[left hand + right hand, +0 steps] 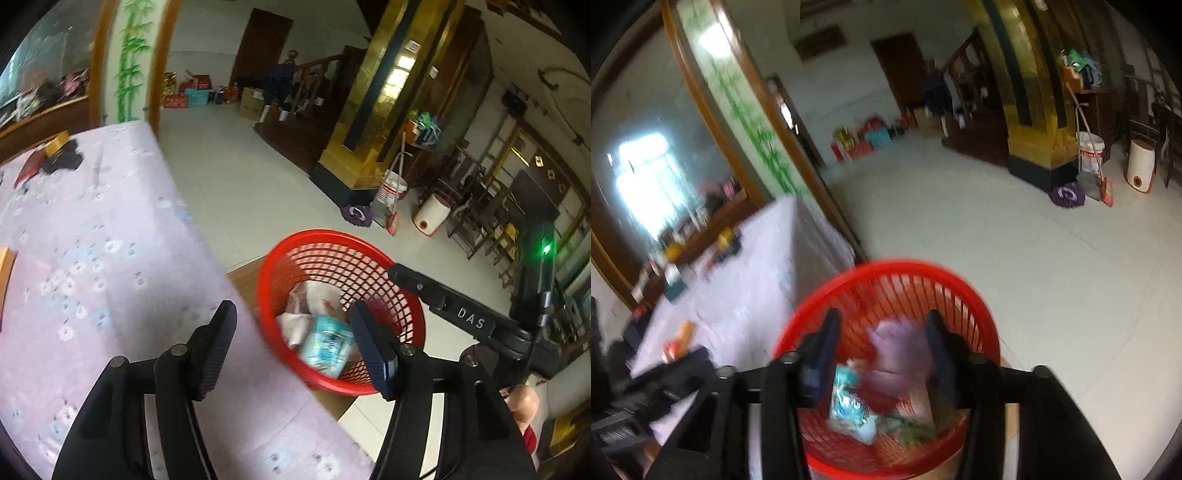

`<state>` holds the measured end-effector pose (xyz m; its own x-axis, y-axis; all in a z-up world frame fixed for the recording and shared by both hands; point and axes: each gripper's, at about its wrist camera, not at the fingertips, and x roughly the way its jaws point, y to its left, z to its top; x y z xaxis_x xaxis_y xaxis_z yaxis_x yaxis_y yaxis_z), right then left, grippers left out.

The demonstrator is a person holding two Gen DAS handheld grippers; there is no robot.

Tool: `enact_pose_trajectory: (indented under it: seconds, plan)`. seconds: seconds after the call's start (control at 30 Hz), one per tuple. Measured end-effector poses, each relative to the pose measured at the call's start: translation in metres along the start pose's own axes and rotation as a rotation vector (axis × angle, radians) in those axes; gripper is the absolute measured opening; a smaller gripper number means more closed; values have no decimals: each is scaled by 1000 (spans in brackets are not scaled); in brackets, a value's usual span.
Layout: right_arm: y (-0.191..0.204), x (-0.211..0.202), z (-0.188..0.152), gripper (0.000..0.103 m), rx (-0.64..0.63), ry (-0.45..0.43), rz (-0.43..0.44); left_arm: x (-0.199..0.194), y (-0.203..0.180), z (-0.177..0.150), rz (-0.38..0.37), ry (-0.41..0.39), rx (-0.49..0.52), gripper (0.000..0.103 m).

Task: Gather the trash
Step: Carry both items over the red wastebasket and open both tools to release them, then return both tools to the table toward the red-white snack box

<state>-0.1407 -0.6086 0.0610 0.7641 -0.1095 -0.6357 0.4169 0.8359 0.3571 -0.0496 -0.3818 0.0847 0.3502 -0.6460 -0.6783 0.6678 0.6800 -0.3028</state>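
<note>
Trash sits in the red basket (340,306): a teal packet (327,345), white wrappers (314,299), and in the right view a purple wrapper (899,354) blurred between my right tool's (882,350) tips, can't tell if touching. Right tool spread, aimed straight into the basket at 12 o'clock, so nearer. Left tool (291,341) spread, nothing pinched; basket at its 1 o'clock, off the bench (110,258) edge. Leftover bits on the bench at 10 o'clock: tape roll (55,143), dark cloth (64,162). My read: those come next, left side closer.
</note>
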Motion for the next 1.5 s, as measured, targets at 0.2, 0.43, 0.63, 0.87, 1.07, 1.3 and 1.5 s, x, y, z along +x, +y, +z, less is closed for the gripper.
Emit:
enact_pose_trajectory:
  seconds: [0.2, 0.43, 0.63, 0.87, 1.07, 1.3, 1.5]
  plan:
    - [8, -3, -7, 57, 12, 3, 16, -21, 32, -9, 28, -16, -56, 63]
    - [36, -20, -4, 62, -22, -43, 38, -53, 65, -19, 54, -55, -110, 63]
    - [69, -22, -5, 62, -55, -40, 92, -76, 95, -31, 98, -77, -163, 63]
    - [123, -11, -13, 62, -130, -23, 154, -100, 137, -48, 166, -92, -243, 64]
    - [170, 4, -19, 63, -195, 1, 197, -124, 180, -64, 223, -113, -337, 64]
    - [242, 36, -34, 63, -305, 80, 282, -160, 238, -84, 306, -145, -487, 64]
    - [301, 82, -51, 63, -338, 189, 394, -183, 290, -101, 422, -144, -664, 64]
